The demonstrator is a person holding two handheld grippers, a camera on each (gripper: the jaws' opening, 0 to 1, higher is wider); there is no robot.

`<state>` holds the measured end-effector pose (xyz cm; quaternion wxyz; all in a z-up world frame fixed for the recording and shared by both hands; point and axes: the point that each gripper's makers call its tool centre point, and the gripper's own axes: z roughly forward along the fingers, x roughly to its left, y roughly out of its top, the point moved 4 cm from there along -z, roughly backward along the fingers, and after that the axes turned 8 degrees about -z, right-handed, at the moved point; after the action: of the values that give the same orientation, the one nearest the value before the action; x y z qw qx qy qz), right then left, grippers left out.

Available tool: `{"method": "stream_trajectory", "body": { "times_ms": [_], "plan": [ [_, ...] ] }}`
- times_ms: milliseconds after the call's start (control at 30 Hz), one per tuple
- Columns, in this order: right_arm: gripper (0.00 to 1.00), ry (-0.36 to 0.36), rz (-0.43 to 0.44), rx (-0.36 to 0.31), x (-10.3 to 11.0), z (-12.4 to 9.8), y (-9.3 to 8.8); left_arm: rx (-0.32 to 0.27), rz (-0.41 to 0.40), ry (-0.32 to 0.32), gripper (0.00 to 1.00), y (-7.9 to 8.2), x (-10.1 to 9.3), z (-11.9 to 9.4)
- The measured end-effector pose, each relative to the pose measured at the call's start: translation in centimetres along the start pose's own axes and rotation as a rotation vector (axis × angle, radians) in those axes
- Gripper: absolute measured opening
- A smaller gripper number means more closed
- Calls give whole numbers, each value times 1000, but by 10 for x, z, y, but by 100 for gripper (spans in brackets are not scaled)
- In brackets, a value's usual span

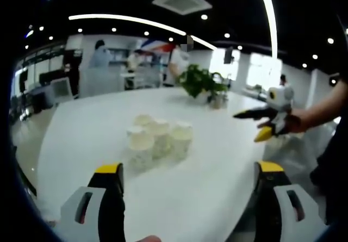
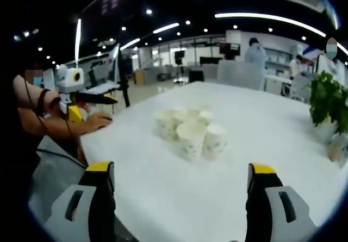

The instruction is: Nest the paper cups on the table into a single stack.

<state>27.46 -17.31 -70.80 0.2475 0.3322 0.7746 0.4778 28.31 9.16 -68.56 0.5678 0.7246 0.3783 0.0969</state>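
Cups (image 1: 157, 137) stand upright, clustered mid-worktop (image 1: 81, 138), with bare white surface on every side out to the edges. Both the left gripper (image 1: 190, 198) and the right gripper (image 2: 182, 198) hover at opposite near edges, jaws spread wide, empty. A potted plant (image 1: 200, 83) sits beyond the cluster, well apart.

Cups (image 1: 157, 138): cluster of white paper cups with faint pale print, all upright, mouths up, unstacked. Packed tight, sides touching or nearly so. Exact count unclear from blur; about six or seven. Cluster sits on white table (image 1: 81, 144), around middle, well clear of all edges. In right gripper view, cups (image 2: 190, 130) form compact clump; two at view's near side show faint greenish pattern on walls, rest behind them look plainer.
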Motion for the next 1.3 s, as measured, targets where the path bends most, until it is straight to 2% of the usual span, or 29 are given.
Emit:
{"method": "stream_trajectory", "body": {
  "times_ms": [300, 500, 633, 667, 733, 833, 900, 1000, 1133, 1300],
  "plan": [
    [100, 3, -31, -1, -3, 3, 5, -11, -2, 11, 99, 2, 6, -1],
    [91, 40, -61, 12, -10, 11, 14, -13, -1, 15, 99, 2, 7, -1],
    [91, 63, -174, 22, -16, 22, 26, -15, 5, 22, 99, 2, 8, -2],
    [89, 81, -195, 31, -16, 24, 27, -17, 7, 23, 99, 2, 9, -2],
    [83, 117, -297, 66, -16, 31, 32, -16, 6, 27, 99, 0, 10, -2],
    [78, 198, -410, 28, -7, 41, 44, -6, 1, 30, 99, -3, 10, -2],
    [76, 227, -492, 64, -4, 46, 44, -3, -4, 34, 99, -5, 11, -2],
    [69, 298, -527, 112, 0, 55, 41, -2, -16, 44, 99, -8, 13, -2],
    [60, 326, -541, 118, -1, 63, 46, -3, -27, 54, 99, -10, 15, -2],
    [56, 338, -586, 145, -9, 73, 50, -7, -32, 62, 99, -9, 16, -3]
  ]
}}
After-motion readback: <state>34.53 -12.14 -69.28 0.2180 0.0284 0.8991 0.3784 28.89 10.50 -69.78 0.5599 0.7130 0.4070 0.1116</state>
